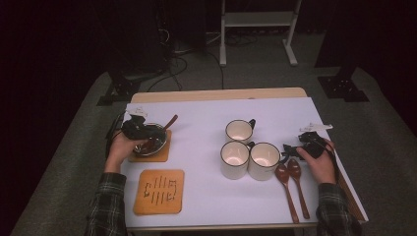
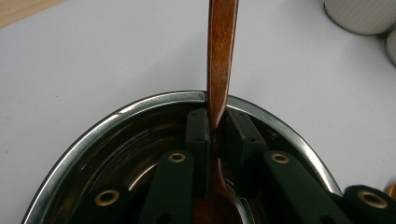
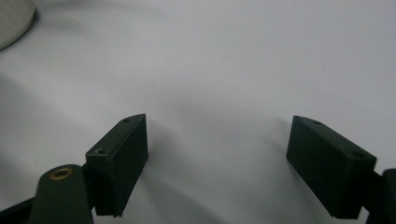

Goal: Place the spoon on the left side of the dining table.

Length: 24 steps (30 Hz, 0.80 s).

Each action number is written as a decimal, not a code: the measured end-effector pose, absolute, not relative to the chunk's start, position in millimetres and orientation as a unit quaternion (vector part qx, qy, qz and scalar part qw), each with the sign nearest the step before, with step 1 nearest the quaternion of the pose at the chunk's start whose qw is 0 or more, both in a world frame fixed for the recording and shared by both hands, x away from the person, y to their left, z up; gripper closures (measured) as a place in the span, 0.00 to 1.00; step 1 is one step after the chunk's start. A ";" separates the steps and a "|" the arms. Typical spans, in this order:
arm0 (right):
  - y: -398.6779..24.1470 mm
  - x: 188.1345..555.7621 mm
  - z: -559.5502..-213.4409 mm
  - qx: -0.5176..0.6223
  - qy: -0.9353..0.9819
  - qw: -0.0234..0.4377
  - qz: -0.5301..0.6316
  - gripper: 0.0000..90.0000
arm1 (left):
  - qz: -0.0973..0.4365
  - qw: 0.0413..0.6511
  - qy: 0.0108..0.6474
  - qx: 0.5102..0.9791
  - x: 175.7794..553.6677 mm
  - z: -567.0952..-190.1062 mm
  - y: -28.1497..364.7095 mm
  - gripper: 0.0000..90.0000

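The person is wearing dark plaid sleeves [image 1: 105, 206]; both grippers' black jaws are showing brass-ringed pivots [image 2: 177, 157].

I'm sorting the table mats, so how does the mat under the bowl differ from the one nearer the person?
The far mat carries the steel bowl, which hides most of its top; the near mat has nothing on it. The near mat shows a pattern of dark slots; none can be made out on the far mat. The far mat lies slightly turned, the near mat squarer to the table edge. Both are flat, tan and squarish.
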State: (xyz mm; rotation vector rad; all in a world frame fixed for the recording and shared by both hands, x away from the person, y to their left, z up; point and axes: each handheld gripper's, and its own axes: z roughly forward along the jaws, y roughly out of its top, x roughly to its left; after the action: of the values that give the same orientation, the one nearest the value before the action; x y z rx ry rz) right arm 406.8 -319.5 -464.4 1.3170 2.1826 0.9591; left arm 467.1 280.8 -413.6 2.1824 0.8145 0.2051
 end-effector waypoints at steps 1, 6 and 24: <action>-319.5 406.9 -464.4 0.473 0.784 0.208 0.345 0.21 | 0.081 0.391 0.321 0.859 467.1 -413.6 280.9 0.88; -319.5 406.8 -464.4 0.473 0.784 0.208 0.345 0.21 | 0.082 0.396 0.321 0.856 466.0 -411.5 282.1 0.88; -319.5 406.9 -464.4 0.473 0.784 0.208 0.345 0.21 | 0.073 0.415 0.318 0.850 460.7 -395.8 277.5 0.98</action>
State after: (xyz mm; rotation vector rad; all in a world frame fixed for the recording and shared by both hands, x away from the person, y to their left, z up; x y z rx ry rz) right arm 406.9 -319.5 -464.4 1.3175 2.1820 0.9595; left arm 460.7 277.5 -395.8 2.1349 0.7978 0.1825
